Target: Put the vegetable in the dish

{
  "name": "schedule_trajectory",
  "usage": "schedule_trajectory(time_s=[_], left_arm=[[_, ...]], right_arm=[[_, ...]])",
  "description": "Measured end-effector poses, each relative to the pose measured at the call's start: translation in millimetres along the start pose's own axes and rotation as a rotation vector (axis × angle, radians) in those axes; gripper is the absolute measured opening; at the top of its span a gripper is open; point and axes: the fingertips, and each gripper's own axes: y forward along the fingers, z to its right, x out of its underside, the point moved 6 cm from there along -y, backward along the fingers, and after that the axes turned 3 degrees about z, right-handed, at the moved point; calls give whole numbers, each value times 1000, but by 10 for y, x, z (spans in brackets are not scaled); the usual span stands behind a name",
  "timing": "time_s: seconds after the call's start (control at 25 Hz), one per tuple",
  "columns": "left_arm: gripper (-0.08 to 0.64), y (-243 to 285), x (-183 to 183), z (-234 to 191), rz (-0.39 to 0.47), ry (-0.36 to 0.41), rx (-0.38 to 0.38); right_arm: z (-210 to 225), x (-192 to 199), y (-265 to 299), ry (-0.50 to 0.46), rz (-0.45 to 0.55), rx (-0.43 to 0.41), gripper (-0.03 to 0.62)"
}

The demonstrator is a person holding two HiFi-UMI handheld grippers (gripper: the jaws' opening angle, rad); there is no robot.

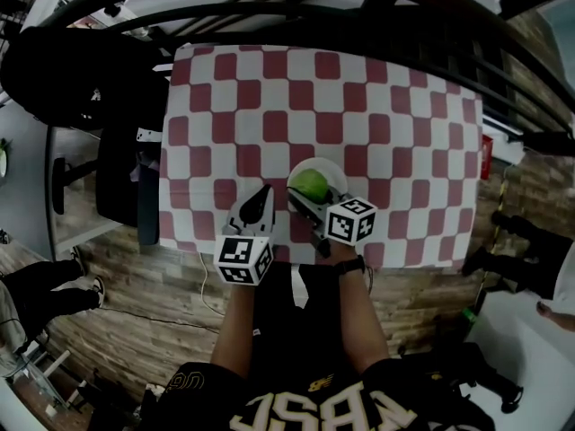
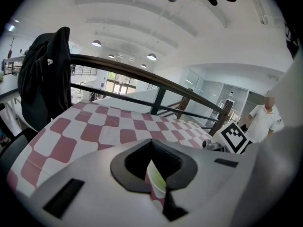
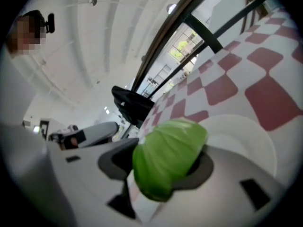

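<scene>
A green leafy vegetable (image 1: 310, 185) sits between the jaws of my right gripper (image 1: 303, 196), which is shut on it. It hangs just over the near part of a white dish (image 1: 336, 171) on the red-and-white checkered table. In the right gripper view the vegetable (image 3: 168, 162) fills the jaws of the right gripper (image 3: 165, 176), with the dish (image 3: 248, 136) right behind it. My left gripper (image 1: 266, 192) rests to the left of the dish, jaws together and holding nothing. In the left gripper view, the left gripper (image 2: 158, 176) shows only a thin slit.
The checkered cloth (image 1: 269, 106) covers the whole table; its near edge runs just under both grippers. A black chair with a dark jacket (image 1: 117, 164) stands at the table's left side. A dark railing (image 1: 359, 7) runs beyond the far edge. A person (image 2: 265, 119) stands off to the right.
</scene>
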Motion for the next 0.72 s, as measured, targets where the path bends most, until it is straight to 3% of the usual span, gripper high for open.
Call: schedule_trajectory(time_s=[0.24,0.48,0.72], left_arm=[[18,46,56,103,-26,11,24],[18,44,139,114,-48,2,14],[18,46,166,200,-54,4,23]], right_arm=[[49,-4,-110,-38,-44,17,226],[124,1,-257,-98,-132,112,324],[189,-52,-420,-98,-84,183,327]])
